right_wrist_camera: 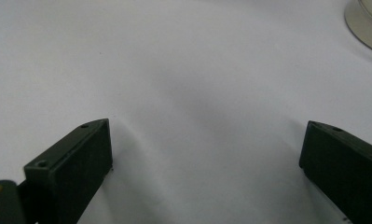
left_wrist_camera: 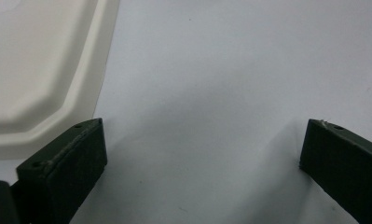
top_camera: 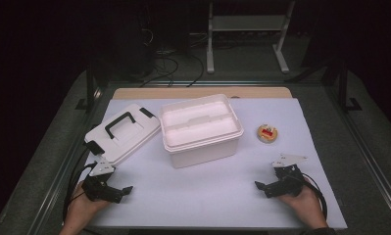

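High view alone shows the open box (top_camera: 201, 130) beside its lid (top_camera: 122, 132)

White rectangular plastic storage box (top_camera: 201, 131) sits open mid-counter, upright, a white tray insert with a centre handle seated in its top. Matching white plastic lid with black carry handle and black latches (top_camera: 122, 132) lies off the box, just beside its left side, handle up, tilted a bit with one edge raised; lid corner visible top-left in left gripper view (left_wrist_camera: 39, 70). Small round tan disc with red centre (top_camera: 267, 132) lies flat right of box, apart from it.
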Demonstrator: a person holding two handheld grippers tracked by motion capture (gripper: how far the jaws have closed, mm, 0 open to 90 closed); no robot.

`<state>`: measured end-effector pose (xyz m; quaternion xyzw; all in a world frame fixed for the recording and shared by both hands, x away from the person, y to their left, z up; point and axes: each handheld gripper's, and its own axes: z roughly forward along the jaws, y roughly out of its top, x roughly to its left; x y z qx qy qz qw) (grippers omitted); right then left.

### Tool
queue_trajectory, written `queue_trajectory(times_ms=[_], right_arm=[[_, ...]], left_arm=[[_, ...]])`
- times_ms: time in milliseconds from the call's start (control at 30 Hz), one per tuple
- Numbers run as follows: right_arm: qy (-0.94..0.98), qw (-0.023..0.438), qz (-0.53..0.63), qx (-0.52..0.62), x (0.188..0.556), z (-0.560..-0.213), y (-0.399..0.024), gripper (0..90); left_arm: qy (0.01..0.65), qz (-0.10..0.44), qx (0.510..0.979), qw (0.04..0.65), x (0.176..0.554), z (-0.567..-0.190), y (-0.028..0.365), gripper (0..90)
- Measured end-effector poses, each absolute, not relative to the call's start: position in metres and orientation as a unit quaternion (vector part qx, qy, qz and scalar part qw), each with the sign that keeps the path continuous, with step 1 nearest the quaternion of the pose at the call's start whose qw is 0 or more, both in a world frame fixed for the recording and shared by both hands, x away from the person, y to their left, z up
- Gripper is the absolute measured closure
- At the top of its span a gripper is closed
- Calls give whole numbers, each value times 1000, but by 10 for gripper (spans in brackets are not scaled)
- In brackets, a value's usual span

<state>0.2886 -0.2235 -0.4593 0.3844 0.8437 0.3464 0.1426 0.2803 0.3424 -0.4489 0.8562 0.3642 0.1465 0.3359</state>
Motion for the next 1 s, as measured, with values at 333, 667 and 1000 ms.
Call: queue_trajectory(times_ms=[333, 667, 1000], right_arm=[[835, 159, 353, 391, 287, -453, -227, 370], [840, 162, 365, 368, 305, -436, -213, 894], [842, 160, 383, 344, 336, -418, -196, 896]], left_arm=[[342, 150, 848, 375, 274, -428, 327, 436], [336, 128, 850, 385, 300, -416, 306, 898], [319, 138, 851, 393, 324, -402, 287, 898]])
